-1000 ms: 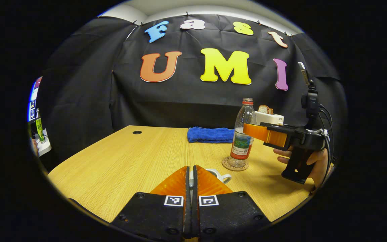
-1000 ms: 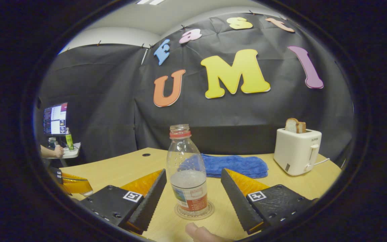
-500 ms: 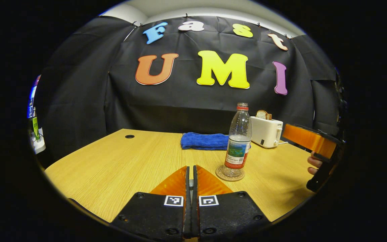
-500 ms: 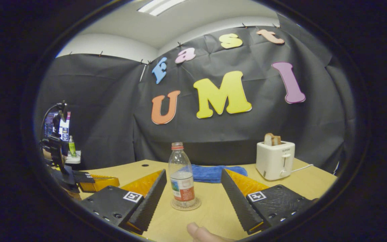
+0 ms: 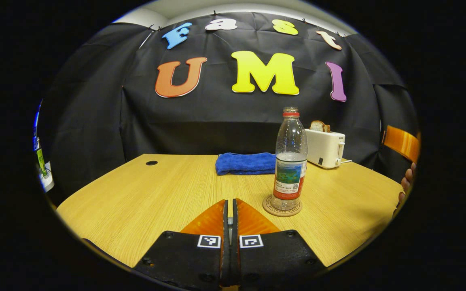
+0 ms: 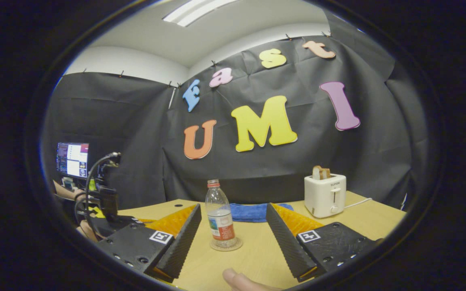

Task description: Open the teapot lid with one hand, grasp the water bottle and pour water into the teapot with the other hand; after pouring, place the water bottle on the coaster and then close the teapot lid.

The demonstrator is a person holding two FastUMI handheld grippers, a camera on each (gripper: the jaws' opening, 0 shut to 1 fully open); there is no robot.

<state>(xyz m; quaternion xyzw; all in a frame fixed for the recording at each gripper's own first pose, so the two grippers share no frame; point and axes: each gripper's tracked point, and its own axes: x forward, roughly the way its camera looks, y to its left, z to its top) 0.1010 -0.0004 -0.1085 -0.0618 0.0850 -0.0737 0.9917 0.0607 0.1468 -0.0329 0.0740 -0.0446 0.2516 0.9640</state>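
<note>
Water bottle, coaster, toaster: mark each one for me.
water bottle [image 5: 291, 178]: left gripper view, on its label.
coaster [image 5: 272, 208]: left gripper view, on the rim left of the bottle's base.
toaster [image 6: 324, 195]: right gripper view, on its front face.

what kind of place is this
Likely a staged recording booth, not a real kitchen: black cloth wall behind a wooden table, props like a toaster and water bottle, and a computer monitor nearby.

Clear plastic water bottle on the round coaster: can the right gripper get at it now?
Probably yes: the right gripper is open, the bottle stands upright straight ahead between its fingers' lines, nothing between.
</note>
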